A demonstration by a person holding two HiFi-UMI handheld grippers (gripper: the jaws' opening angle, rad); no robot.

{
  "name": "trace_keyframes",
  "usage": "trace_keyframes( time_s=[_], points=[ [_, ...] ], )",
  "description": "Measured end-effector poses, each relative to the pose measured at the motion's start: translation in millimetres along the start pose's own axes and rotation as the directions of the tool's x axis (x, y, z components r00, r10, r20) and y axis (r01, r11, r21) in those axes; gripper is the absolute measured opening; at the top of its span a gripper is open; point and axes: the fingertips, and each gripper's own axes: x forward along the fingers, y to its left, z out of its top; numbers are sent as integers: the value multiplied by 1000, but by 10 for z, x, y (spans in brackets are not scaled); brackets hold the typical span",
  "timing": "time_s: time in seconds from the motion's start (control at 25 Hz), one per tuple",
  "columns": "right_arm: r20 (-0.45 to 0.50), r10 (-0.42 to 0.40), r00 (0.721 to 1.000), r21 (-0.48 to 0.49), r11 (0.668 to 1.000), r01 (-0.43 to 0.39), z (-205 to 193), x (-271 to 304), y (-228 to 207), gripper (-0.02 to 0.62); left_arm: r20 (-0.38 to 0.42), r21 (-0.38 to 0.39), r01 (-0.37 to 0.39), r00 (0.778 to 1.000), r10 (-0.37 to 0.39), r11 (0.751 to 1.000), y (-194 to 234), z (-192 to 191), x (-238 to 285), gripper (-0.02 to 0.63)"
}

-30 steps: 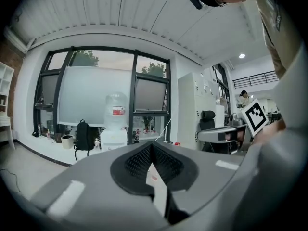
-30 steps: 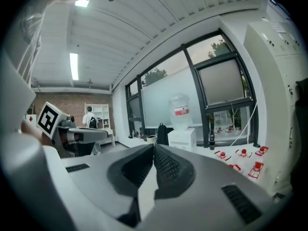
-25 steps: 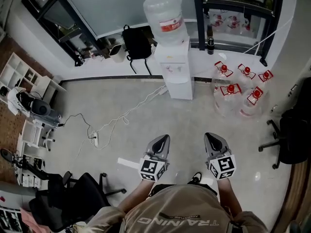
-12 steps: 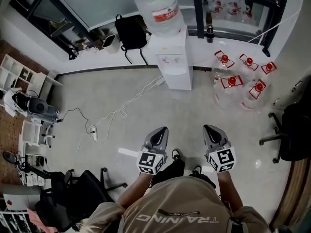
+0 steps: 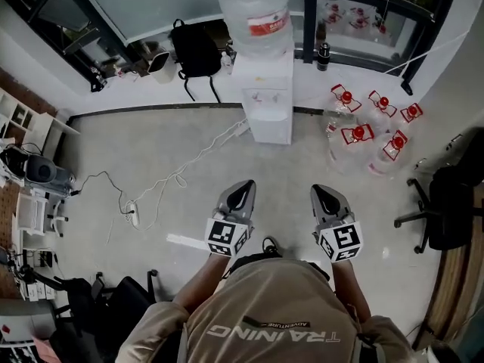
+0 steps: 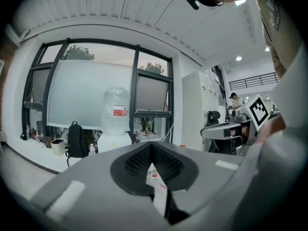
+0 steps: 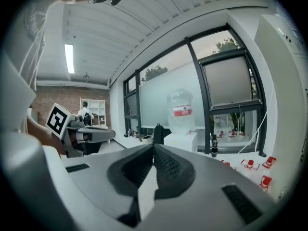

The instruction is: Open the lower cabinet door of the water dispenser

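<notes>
The water dispenser [image 5: 270,100] had drawn nearer, standing by the far wall, its lower cabinet door [image 5: 270,129] unopened. The left gripper [image 5: 243,190] and right gripper [image 5: 321,194] were closed, empty and well short. Arriving closed, they might skid off the door's edge.

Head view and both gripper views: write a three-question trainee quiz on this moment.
1. True or false: the left gripper touches the white floor-standing water dispenser.
2. In the head view, what stands on the floor to the dispenser's right? A) a red bucket B) clear plastic bottles with red caps C) a wooden stool
3. Fill in: the right gripper's jaws are ____, with nothing between them.
Key: 1 false; 2 B; 3 shut.
</notes>
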Motion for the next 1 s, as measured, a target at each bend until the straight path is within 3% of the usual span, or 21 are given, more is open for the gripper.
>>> trace_keyframes(
  time_s=[0.28,0.52,1.0],
  points=[
    [-25,-36,999,-25,999,35,13,438,200,11,4,-47,15,1000,-15,999,520,-144,24,2],
    [-89,-11,996,-46,999,7,-28,739,307,11,-6,-101,-11,1000,10,995,828,-252,52,2],
    [-154,72,985,-149,984,-95,-156,1347,200,11,-68,-69,-13,998,8,998,1062,-369,485,2]
  ],
)
